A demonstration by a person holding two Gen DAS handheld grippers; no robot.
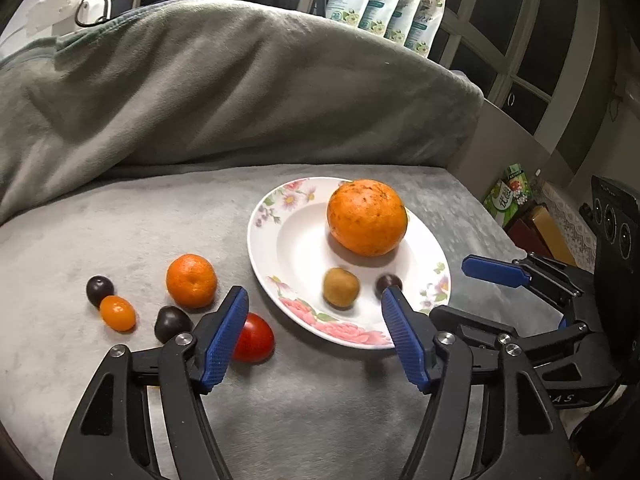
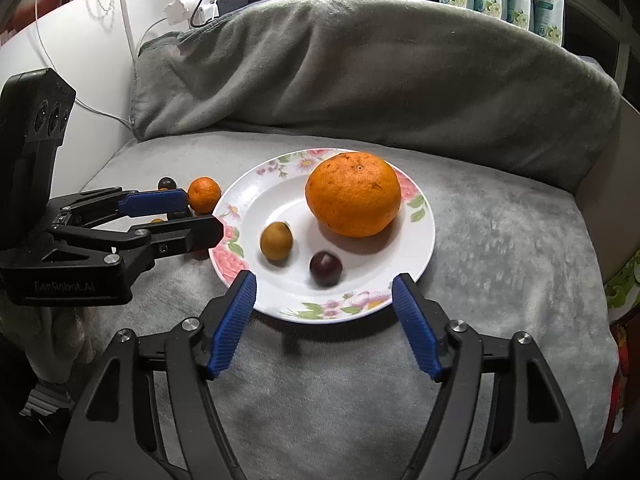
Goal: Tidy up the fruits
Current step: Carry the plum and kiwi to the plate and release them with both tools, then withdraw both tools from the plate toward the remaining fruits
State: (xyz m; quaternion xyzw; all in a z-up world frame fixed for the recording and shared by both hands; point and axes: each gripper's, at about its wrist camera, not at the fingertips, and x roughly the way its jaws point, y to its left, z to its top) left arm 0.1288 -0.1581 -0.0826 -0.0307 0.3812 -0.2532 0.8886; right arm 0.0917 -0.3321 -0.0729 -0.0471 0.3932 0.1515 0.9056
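Observation:
A flowered white plate (image 1: 280, 248) (image 2: 416, 252) lies on a grey blanket. On it are a big orange (image 1: 366, 216) (image 2: 352, 194), a small yellow-brown fruit (image 1: 341, 286) (image 2: 276, 240) and a dark plum (image 1: 391, 279) (image 2: 326, 268). Left of the plate lie a mandarin (image 1: 191, 280) (image 2: 204, 194), a kumquat (image 1: 117, 312), two dark fruits (image 1: 100, 290) (image 1: 173, 323) and a red tomato (image 1: 256, 338). My left gripper (image 1: 315, 294) (image 2: 204, 216) is open over the plate's near-left rim, holding nothing. My right gripper (image 2: 325, 278) (image 1: 452, 288) is open over the near rim, also holding nothing.
A thick grey folded cover (image 1: 224, 92) (image 2: 360, 72) rises behind the plate. Flowered packs (image 1: 384, 4) stand beyond it by a window. A white charger with cables (image 2: 192, 8) sits at the back left. The cushion's edge drops off at the right (image 2: 600, 320).

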